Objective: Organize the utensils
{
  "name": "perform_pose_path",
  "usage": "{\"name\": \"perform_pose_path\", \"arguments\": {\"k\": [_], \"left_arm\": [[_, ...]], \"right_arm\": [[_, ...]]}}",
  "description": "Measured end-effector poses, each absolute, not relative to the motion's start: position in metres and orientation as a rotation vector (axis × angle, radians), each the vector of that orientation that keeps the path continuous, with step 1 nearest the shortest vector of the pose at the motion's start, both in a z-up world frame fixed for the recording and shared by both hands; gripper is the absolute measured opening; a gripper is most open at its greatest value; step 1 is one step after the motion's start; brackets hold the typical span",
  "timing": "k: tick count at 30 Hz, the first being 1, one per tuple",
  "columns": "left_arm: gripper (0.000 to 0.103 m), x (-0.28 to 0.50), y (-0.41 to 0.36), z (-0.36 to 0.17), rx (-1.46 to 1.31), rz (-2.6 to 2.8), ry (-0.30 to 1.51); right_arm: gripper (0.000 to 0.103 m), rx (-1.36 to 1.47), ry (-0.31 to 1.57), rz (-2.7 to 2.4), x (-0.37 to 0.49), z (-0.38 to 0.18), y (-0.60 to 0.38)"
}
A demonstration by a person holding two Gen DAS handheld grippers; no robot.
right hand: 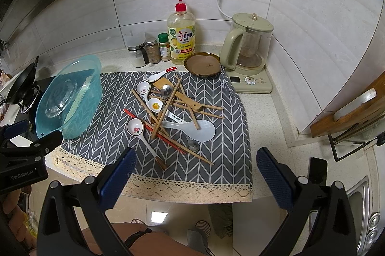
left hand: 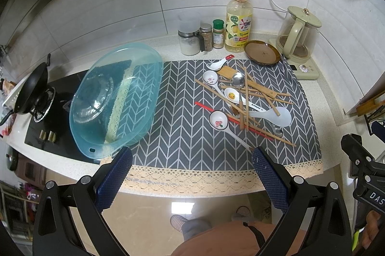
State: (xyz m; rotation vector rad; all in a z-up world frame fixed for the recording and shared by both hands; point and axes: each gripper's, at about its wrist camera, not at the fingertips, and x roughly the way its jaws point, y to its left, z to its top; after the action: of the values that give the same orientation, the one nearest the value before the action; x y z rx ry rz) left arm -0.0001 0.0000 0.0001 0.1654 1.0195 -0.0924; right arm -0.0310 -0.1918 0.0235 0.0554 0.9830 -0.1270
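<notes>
- Grey herringbone mat (right hand: 223,155) with a lace hem covers the worktop (right hand: 276,116); the utensil heap (right hand: 173,111) lies on its right half, in a tangle.
- Ceramic soup spoons, counted: four. One red-handled (right hand: 157,75), one with a flower print (right hand: 143,88), one with a yellow print (right hand: 156,105), one with a mushroom print (right hand: 136,127).
- One white plastic rice paddle (right hand: 199,129), one metal spoon (right hand: 166,89), one bamboo spatula (right hand: 179,94). A second metal spoon bowl shows under the paddle.
- Wooden chopsticks (right hand: 166,109) cross over and under the spoons; the count cannot be told. Red chopsticks (right hand: 142,121) lie beneath the heap.
- One blue translucent tub (left hand: 115,99), tilted, overlaps the mat's left edge and the hob; a clear glass bowl sits inside.
- Back row: one brown dish (right hand: 203,64), one detergent bottle (right hand: 181,37), three seasoning jars, one kettle (right hand: 247,46).
- Left claw (left hand: 192,181): released, pads wide apart, empty, at the worktop's front edge.
- Right claw (right hand: 196,181): released, empty, likewise placed.
</notes>
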Motion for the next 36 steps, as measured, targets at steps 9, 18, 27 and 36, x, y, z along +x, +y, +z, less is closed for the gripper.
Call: {"name": "perform_pose_path", "arguments": {"k": [9, 18, 27, 36], "left_arm": [[0.099, 0.000, 0.000, 0.000, 0.165, -0.093, 1.020], [0.099, 0.000, 0.000, 0.000, 0.165, -0.093, 1.019], [0.099, 0.000, 0.000, 0.000, 0.164, -0.093, 1.020], [0.099, 0.000, 0.000, 0.000, 0.165, -0.095, 1.022]], "right_arm": [[0.097, 0.055, 0.982, -0.126, -0.032, 0.023, -0.192], [0.097, 0.054, 0.982, -0.127, -0.032, 0.024, -0.192], [0.097, 0.053, 0.984, -0.127, -0.029, 0.024, -0.200], [0.097, 0.051, 0.986, -0.127, -0.029, 0.023, -0.189]]}}
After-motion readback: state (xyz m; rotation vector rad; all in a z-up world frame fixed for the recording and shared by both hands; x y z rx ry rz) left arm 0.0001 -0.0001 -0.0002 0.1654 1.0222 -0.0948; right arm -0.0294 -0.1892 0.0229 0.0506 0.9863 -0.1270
